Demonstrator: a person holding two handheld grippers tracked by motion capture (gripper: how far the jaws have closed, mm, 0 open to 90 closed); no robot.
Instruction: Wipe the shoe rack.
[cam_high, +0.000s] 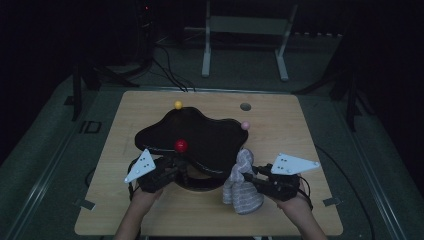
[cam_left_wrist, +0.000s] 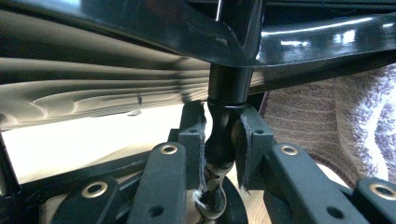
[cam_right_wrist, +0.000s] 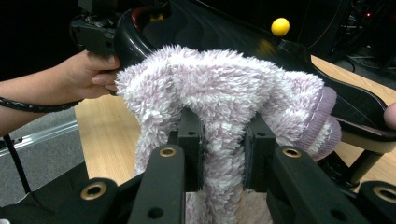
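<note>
The black stand (cam_high: 195, 140) is steadied at its post (cam_left_wrist: 224, 130), pinched by the left gripper (cam_left_wrist: 223, 140), so that the fluffy sock (cam_high: 242, 182), clamped in the right gripper (cam_right_wrist: 223, 140), can be draped over its near edge.

A light wooden table (cam_high: 150, 210) carries a black tray stand (cam_high: 200, 135) and a fuzzy sock (cam_high: 242, 187).

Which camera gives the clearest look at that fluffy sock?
The right gripper view: the fluffy sock sits close up, pinched between the right gripper jaws. The high view shows the sock small, beside the black stand. The left gripper view catches just its striped edge.
</note>
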